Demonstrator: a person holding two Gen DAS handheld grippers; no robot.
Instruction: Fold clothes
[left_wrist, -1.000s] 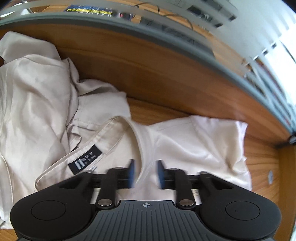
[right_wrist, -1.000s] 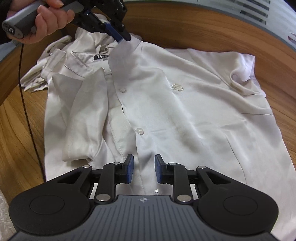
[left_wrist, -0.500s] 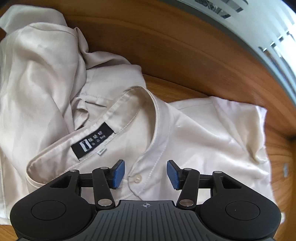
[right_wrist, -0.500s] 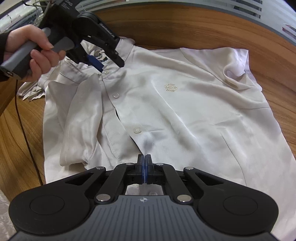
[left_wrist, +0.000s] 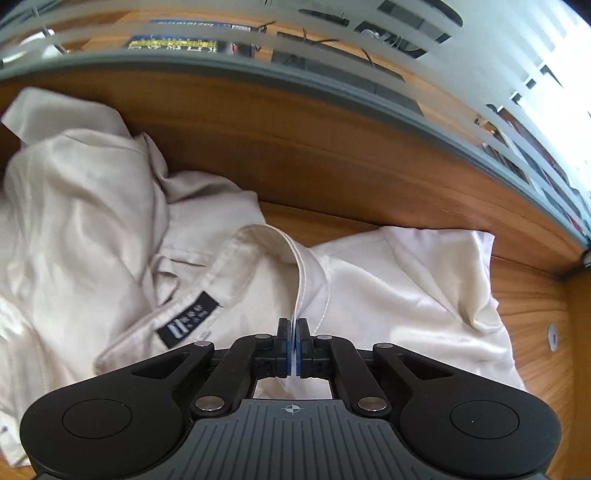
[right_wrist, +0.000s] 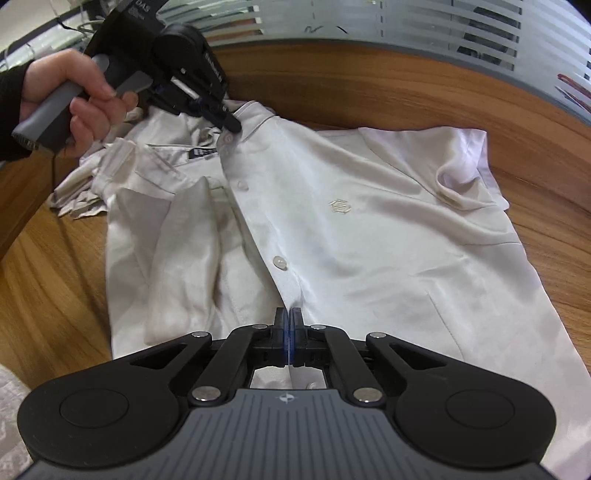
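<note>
Cream satin shirt (right_wrist: 369, 236) is lying across the wooden table (right_wrist: 48, 280); your left gripper (left_wrist: 294, 347) is pinching its collar edge, your right gripper (right_wrist: 287, 341) its button placket, with a crumpled sleeve (right_wrist: 181, 258) bunching just left of those jaws.

Black neck label (left_wrist: 190, 319) sewn inside the shirt collar (left_wrist: 258, 236): white logo mark plus small characters, too blurred to read. Same label, right wrist view: unreadable. Left gripper (right_wrist: 231, 125) body, right wrist view: white letters "DAS" on the top housing, a second white word on the side, not legible. Embroidered emblem (right_wrist: 340, 206) on the shirt (right_wrist: 369, 240) chest: geometric logo, no letters. Yellow-and-blue sticker (left_wrist: 171, 41) behind the frosted glass: print unreadable.
</note>
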